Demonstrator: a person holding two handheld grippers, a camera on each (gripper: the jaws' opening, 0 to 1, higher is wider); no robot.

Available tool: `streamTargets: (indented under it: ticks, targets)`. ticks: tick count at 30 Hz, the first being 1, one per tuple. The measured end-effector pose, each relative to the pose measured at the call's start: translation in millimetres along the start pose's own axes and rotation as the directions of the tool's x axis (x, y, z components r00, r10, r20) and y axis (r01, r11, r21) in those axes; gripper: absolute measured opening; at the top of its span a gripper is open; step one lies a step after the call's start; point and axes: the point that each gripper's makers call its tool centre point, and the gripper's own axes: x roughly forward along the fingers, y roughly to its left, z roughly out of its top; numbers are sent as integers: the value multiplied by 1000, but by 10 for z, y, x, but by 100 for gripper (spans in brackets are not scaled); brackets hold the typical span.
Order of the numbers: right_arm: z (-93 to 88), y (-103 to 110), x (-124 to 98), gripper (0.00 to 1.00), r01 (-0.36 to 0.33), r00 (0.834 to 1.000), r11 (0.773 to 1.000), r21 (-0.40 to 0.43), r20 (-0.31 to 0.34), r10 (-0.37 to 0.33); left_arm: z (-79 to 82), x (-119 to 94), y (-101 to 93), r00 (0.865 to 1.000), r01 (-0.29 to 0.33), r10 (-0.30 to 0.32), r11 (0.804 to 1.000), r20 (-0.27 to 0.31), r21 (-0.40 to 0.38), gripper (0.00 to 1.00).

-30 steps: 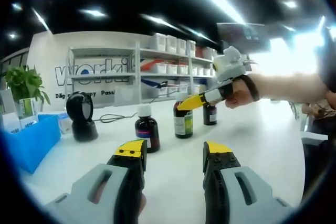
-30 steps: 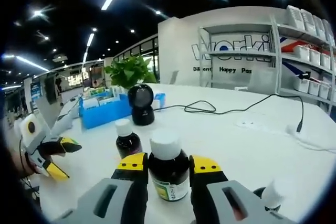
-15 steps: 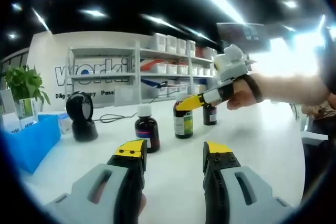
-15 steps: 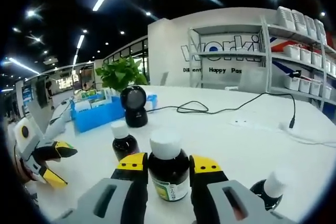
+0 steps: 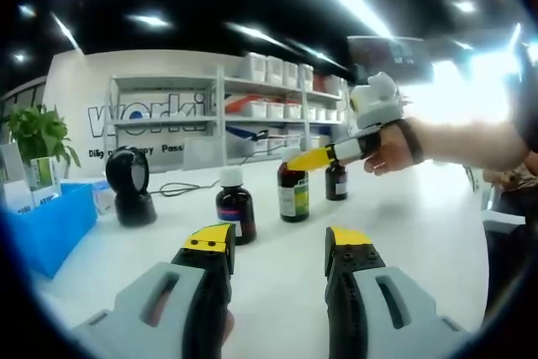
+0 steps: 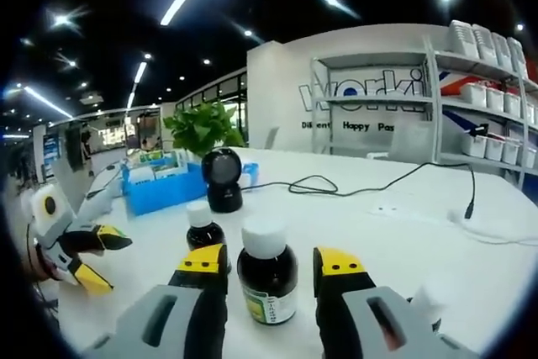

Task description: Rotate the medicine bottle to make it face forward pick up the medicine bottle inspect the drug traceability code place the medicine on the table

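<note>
Right gripper: jaws spread either side of the medicine bottle, a small gap showing on each side, not pinching it; bottle stands upright on the white table, white cap on top, label low on its front; a second bottle stands just behind to the left; black scanner and blue bin farther back; left gripper held low over the table, jaws spread, nothing between them.
</note>
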Motion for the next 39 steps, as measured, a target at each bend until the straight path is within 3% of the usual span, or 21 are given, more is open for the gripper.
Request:
streamTargets:
  ticks: [8, 12, 21, 26, 34, 39]
  targets:
    - [154, -21, -219, 38, 7, 998, 999, -37, 56, -5, -13, 3, 27, 1000, -5, 5, 1000, -4, 0, 34]
    - [293, -53, -330, 38, -13, 996, 999, -42, 87, 16, -11, 4, 34, 1000, -6, 6, 1000, -3, -7, 33]
    - [423, 17, -692, 38, -37, 985, 996, -79, 167, 49, 11, -6, 60, 1000, -19, 19, 999, 6, -31, 34]
    - [351, 38, -892, 39, -46, 979, 994, -98, 193, 64, 9, -4, 53, 1000, -17, 17, 999, 3, -31, 34]
    - [157, -121, -1138, 37, -17, 978, 999, -48, 208, 27, 7, -5, 45, 1000, -16, 16, 999, 1, -31, 34]
    - [78, -174, -1327, 36, 16, 971, 997, -70, 238, 2, 2, -1, 50, 1000, -18, 18, 999, -2, -33, 34]
